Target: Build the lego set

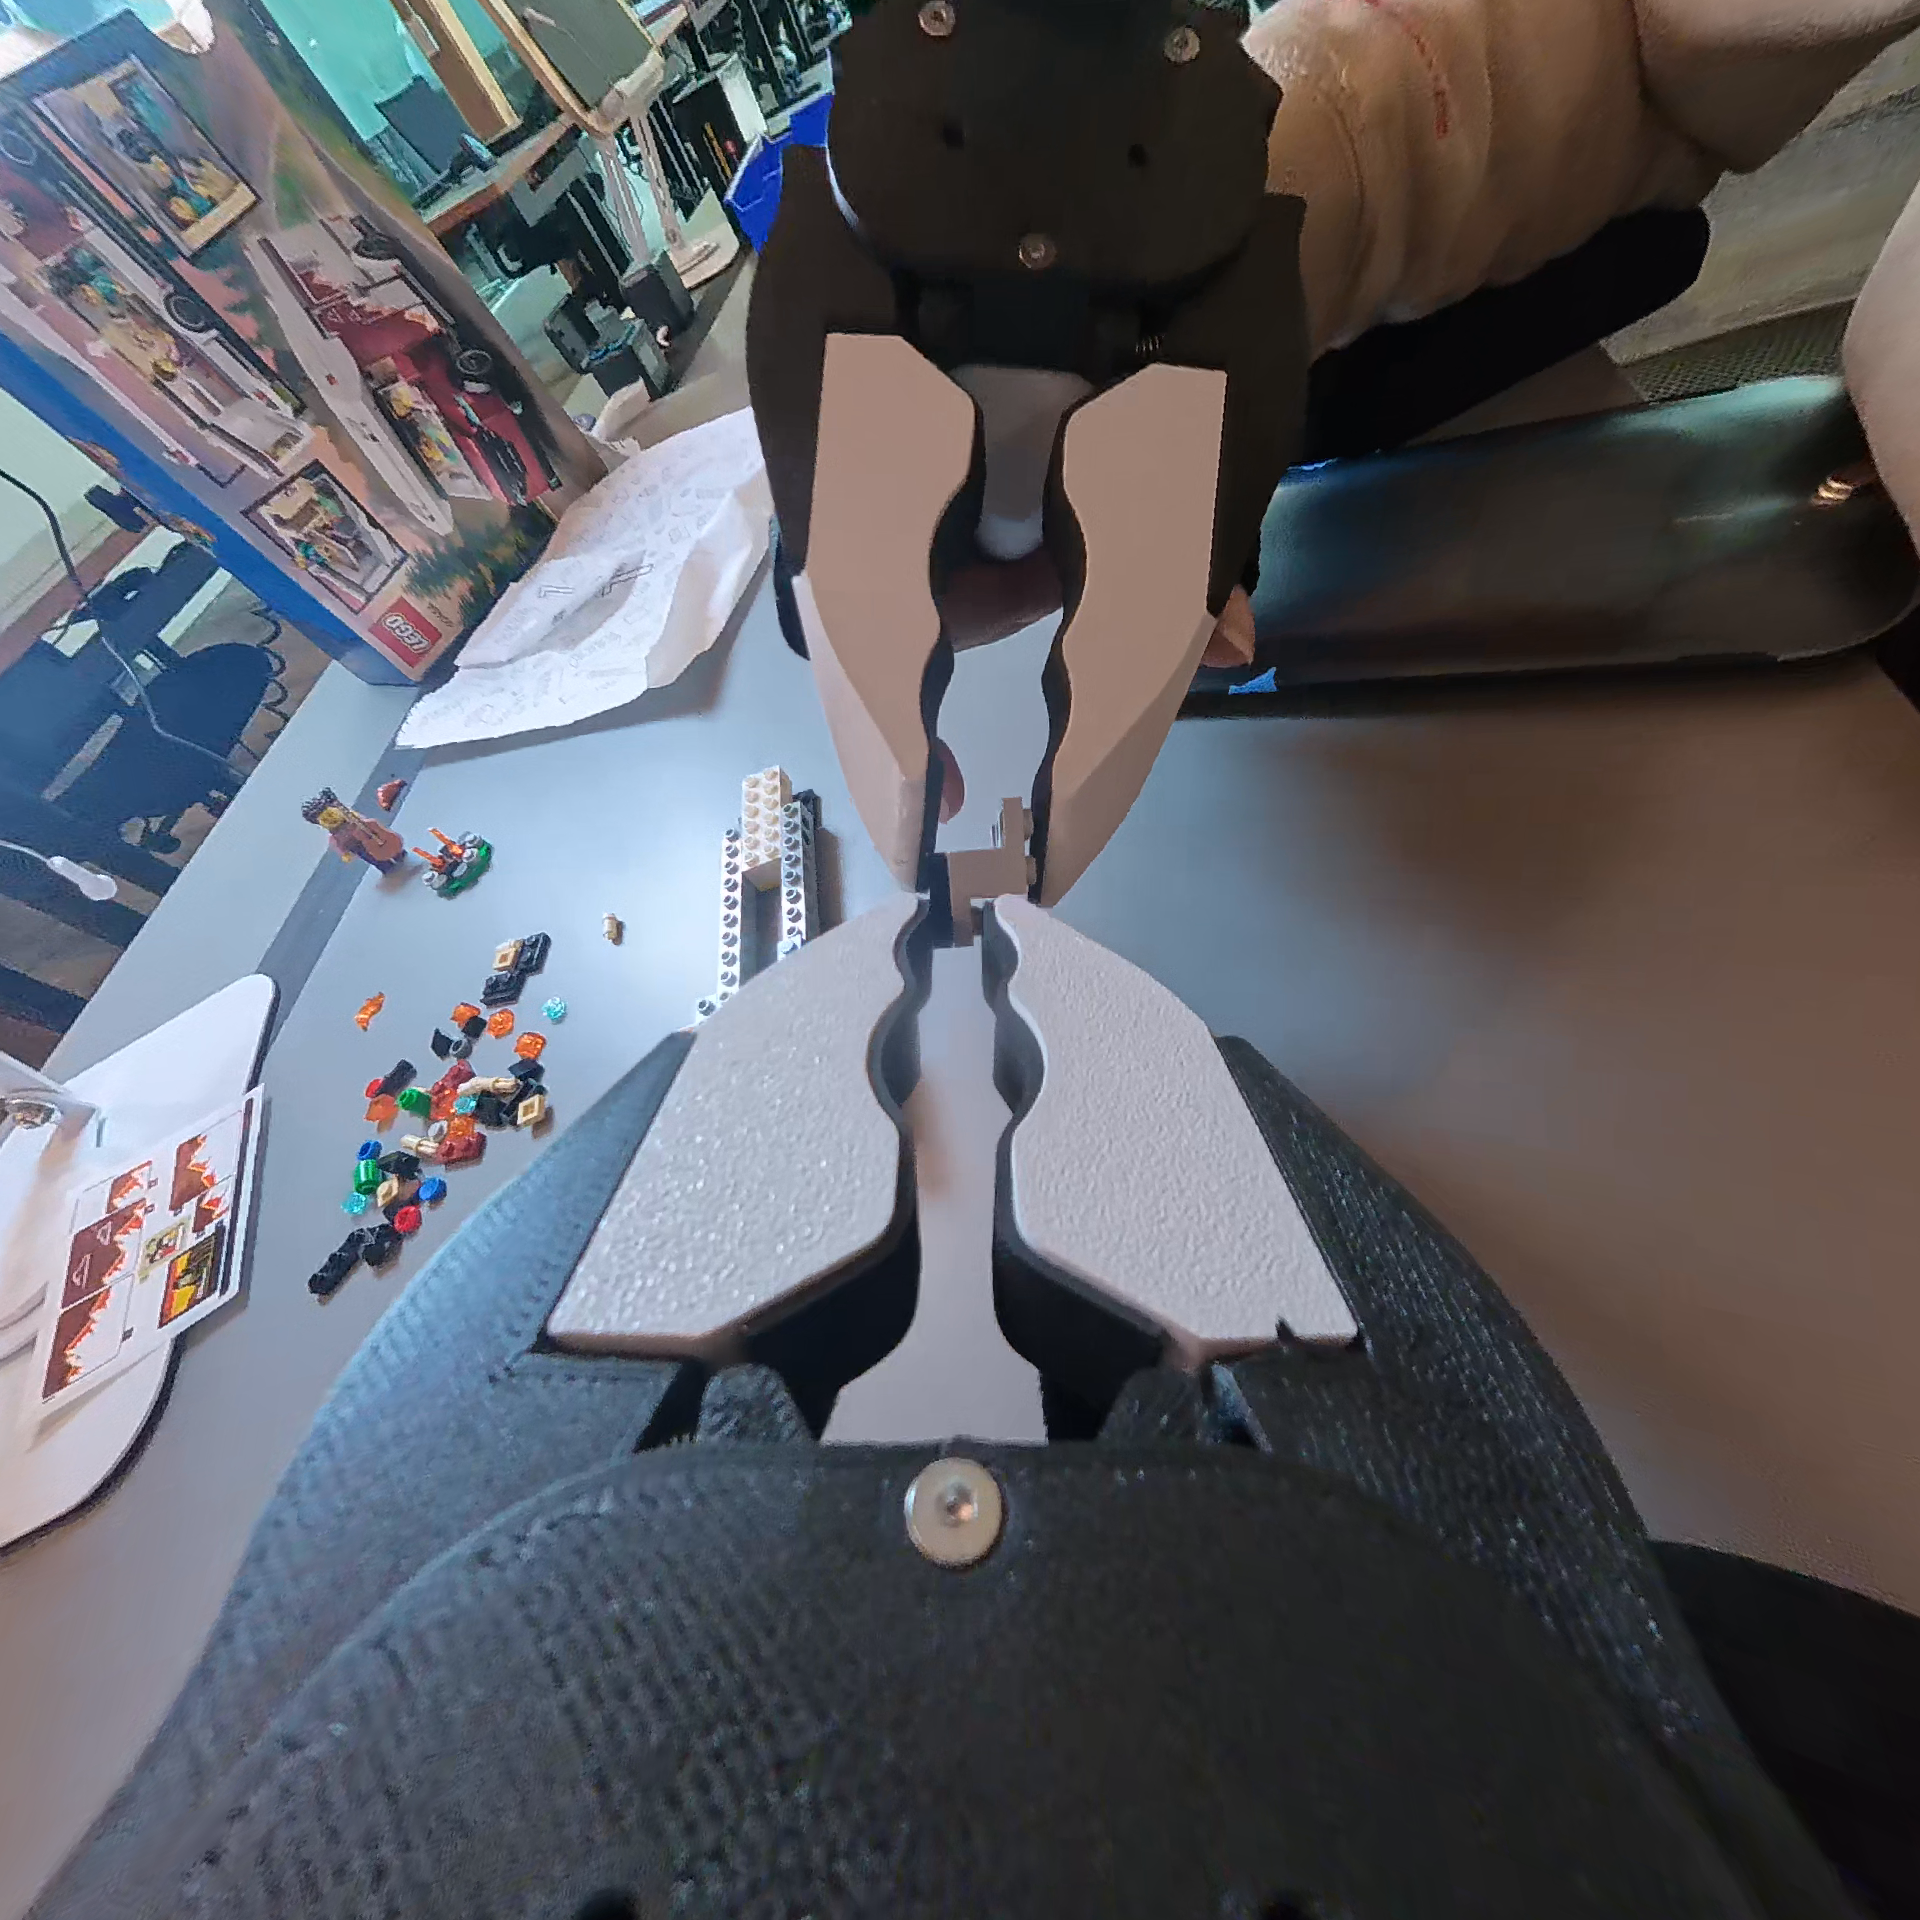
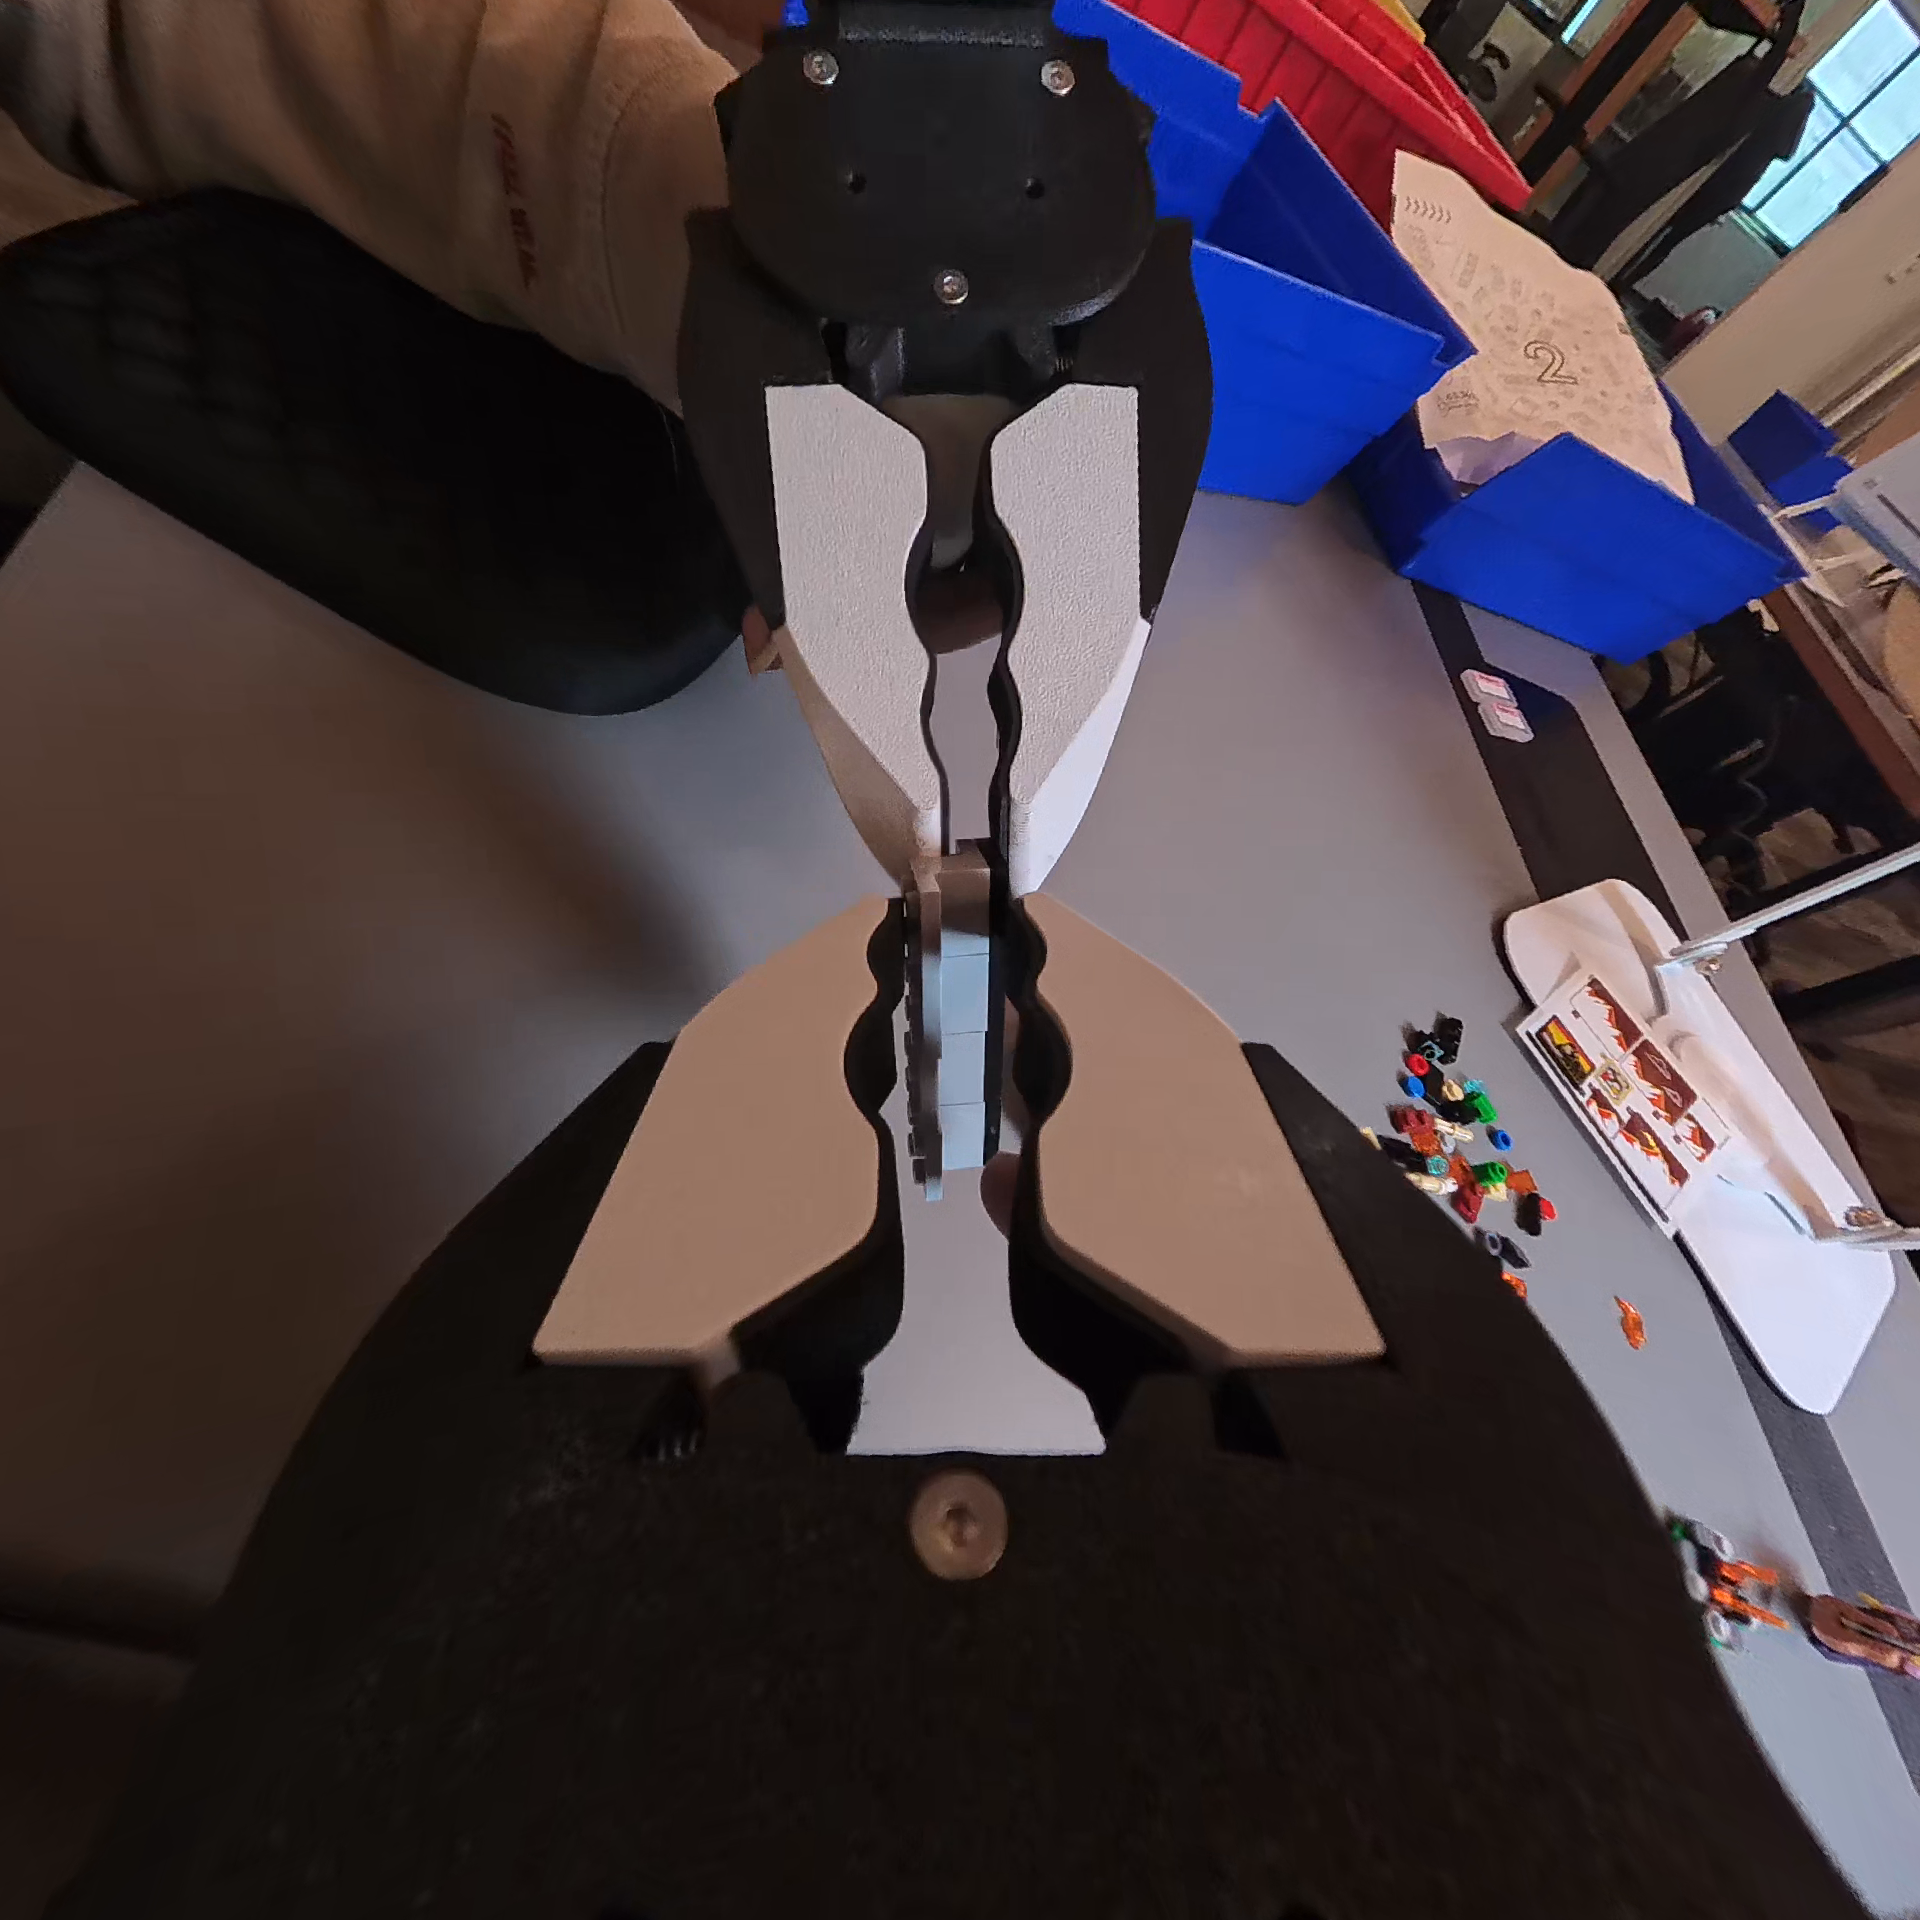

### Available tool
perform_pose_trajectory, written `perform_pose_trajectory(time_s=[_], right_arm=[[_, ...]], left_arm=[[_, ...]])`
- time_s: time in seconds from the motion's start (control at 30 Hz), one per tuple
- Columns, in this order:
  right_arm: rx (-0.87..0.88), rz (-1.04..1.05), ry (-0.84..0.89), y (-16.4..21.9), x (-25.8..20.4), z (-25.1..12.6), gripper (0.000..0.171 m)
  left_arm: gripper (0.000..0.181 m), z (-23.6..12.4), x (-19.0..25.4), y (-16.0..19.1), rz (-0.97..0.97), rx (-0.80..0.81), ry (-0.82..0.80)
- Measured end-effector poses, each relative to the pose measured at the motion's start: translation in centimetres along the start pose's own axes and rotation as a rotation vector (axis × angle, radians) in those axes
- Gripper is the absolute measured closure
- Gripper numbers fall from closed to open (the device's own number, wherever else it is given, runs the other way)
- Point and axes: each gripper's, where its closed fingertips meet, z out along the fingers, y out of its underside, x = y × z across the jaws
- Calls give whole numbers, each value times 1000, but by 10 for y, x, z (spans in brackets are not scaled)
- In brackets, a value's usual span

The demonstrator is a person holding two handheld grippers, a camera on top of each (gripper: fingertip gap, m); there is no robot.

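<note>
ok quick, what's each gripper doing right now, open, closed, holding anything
Left gripper: shut on a small tan and black lego piece.
Right gripper: shut on a grey and black lego assembly, meeting the left tip to tip.

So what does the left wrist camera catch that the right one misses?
Only the left wrist view shows the printed cardboard set box and a tall white-and-grey brick assembly lying on the table. Only the right wrist view shows blue plastic bins and a red one. Both show the pile of small colourful loose pieces, the sticker sheet, and the two grippers meeting tip to tip around a small grey brick piece.
</note>
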Motion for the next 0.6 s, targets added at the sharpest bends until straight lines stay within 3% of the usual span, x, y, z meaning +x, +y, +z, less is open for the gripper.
perform_pose_trajectory(time_s=[0.27,0.47,0.6], right_arm=[[-3,-46,19,-1,-3,1,154],[25,-45,20,-10,0,-4,153],[-21,-68,10,-1,6,-15,143]], left_arm=[[173,-1,2,1,43,-7,-10],[173,-5,0,-8,15,77,-8],[173,-11,-2,-15,18,121,-12]])
